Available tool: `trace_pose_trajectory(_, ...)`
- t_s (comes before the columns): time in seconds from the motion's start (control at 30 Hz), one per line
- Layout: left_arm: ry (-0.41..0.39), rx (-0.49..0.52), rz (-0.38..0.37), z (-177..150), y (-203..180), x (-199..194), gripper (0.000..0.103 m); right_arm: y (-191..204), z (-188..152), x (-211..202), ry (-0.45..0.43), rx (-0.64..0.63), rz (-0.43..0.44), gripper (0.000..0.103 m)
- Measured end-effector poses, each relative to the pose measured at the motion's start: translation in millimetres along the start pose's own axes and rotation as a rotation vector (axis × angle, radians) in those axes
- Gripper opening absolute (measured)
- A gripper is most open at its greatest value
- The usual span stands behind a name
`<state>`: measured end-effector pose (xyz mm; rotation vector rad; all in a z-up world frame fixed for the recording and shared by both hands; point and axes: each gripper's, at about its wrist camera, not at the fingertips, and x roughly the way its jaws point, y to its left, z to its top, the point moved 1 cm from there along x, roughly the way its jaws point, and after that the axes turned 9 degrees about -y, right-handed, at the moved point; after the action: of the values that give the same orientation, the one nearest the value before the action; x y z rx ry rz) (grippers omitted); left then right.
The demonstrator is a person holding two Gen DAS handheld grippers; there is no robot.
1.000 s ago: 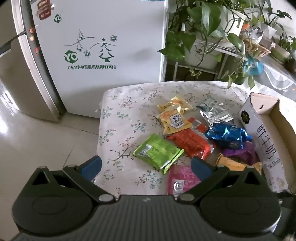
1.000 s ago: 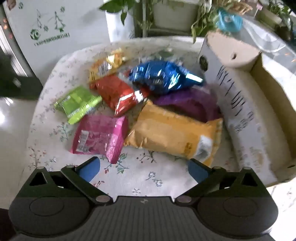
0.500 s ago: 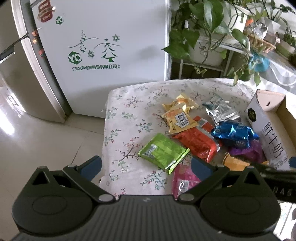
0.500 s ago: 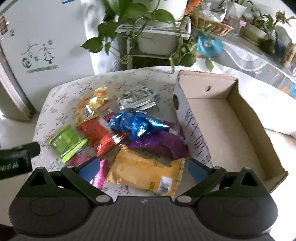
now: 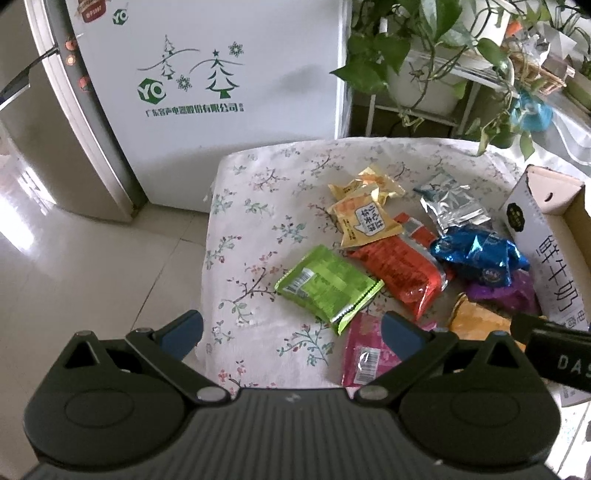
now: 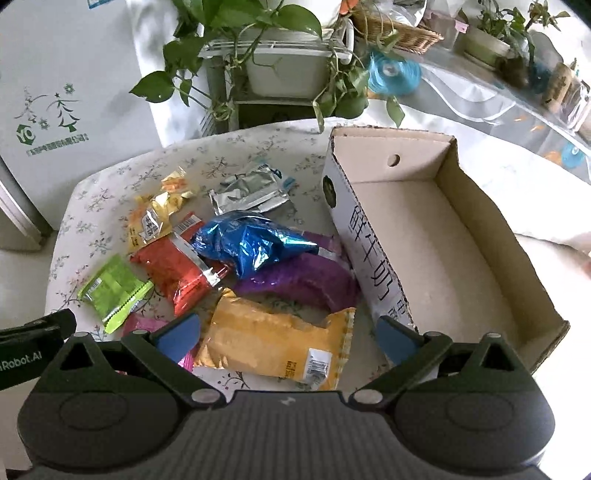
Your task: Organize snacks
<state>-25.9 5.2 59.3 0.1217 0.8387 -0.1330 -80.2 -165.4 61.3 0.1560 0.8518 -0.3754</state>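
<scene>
Several snack packets lie on a floral-clothed table (image 5: 258,206): a green packet (image 5: 327,286), red packet (image 5: 400,271), blue foil bag (image 6: 251,245), purple bag (image 6: 303,282), orange-yellow bag (image 6: 273,341), pink packet (image 5: 364,352), silver pouch (image 6: 251,190) and small yellow packets (image 5: 364,219). An empty cardboard box (image 6: 436,236) stands at their right. My left gripper (image 5: 291,332) hovers open above the table's near edge, by the green and pink packets. My right gripper (image 6: 288,334) is open above the orange-yellow bag, holding nothing.
A white fridge (image 5: 221,92) with green tree print stands behind the table. Potted plants (image 6: 280,48) on a rack sit at the back. A counter with a basket (image 6: 402,33) and jars runs along the right. Tiled floor (image 5: 74,266) lies left.
Both grippers have pulled back and risen from the table. The right view now takes in the whole box and all the snacks. Neither gripper has taken hold of anything.
</scene>
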Motion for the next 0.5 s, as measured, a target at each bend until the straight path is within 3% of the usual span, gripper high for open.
trace_pose_trajectory(0.5,0.004,0.033,0.043,-2.3,-9.2,5.0,0.101,9.0,1.7,9.2,0.038,0.019,-0.020,0.103)
